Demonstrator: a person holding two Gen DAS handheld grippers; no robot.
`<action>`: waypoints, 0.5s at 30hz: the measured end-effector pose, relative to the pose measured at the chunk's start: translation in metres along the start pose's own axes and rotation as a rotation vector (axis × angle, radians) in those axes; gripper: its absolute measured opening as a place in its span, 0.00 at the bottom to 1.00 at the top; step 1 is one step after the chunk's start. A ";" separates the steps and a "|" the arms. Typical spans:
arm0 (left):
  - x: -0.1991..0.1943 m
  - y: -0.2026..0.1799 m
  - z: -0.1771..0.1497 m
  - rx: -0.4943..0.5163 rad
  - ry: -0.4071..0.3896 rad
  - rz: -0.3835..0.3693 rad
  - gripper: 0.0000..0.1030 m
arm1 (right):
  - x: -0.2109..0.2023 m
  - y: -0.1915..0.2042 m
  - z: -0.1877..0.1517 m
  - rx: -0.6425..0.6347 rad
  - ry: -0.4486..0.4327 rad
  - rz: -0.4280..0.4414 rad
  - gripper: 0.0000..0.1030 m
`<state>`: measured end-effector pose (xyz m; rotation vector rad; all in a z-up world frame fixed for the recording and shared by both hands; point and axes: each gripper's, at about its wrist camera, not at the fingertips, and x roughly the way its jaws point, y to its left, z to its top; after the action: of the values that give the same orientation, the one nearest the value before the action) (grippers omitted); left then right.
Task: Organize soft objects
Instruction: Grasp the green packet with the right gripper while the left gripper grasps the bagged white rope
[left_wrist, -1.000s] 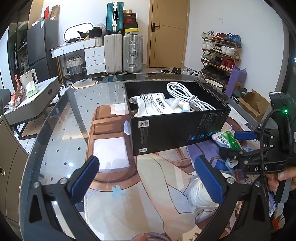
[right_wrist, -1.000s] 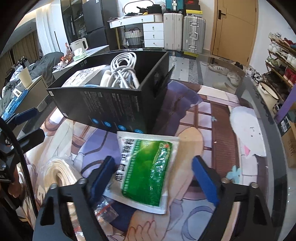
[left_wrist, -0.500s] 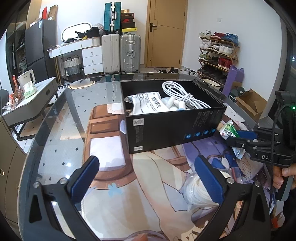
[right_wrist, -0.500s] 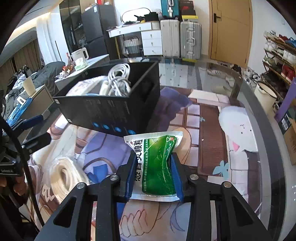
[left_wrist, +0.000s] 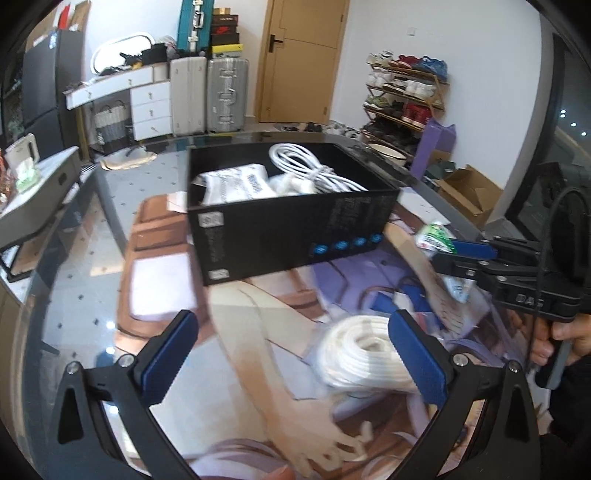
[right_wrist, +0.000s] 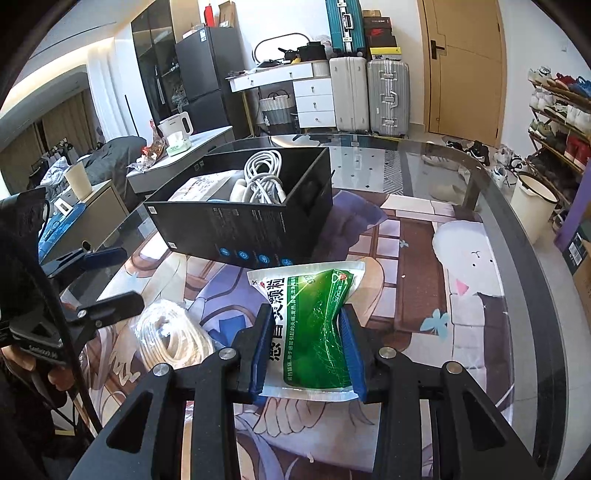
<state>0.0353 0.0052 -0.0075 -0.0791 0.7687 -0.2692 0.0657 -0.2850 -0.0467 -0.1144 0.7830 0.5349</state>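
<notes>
A: Since the earlier frame, what had moved?
B: Right tool (right_wrist: 308, 354) had closed on the green pouch (right_wrist: 314, 325) and lifted it off the bench (right_wrist: 480, 206); before, its pads were spread wide around it. The pouch sat low centre in the right view, just below the black box (right_wrist: 243, 225).
A: And the left tool (left_wrist: 291, 354)?
B: Pads apart, gripping nothing, beside the white cord coil (left_wrist: 354, 354) at lower right of its frame.
A: What was the surface like?
B: Glass bench over a cartoon-printed mat (right_wrist: 461, 258). Behind it stood suitcases (right_wrist: 369, 96), a wooden door (right_wrist: 465, 66) and a shoe rack (left_wrist: 402, 96) at right.
A: Anything hard to make out?
B: Left view was blurred; the box held a white cable (left_wrist: 306, 170) and a white packet (left_wrist: 236, 184), print unreadable. The pouch's lower edge was hidden behind the tool.
</notes>
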 end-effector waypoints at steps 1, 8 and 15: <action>-0.001 -0.004 -0.001 0.002 0.006 -0.018 1.00 | 0.000 -0.001 0.000 0.000 0.000 0.001 0.35; 0.002 -0.035 -0.007 0.073 0.029 -0.049 1.00 | -0.002 -0.001 -0.001 -0.002 -0.005 0.003 0.35; 0.012 -0.056 -0.010 0.146 0.076 -0.015 1.00 | -0.002 -0.002 0.001 0.001 -0.005 0.004 0.35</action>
<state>0.0245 -0.0516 -0.0135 0.0636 0.8215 -0.3433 0.0658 -0.2878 -0.0449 -0.1105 0.7787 0.5387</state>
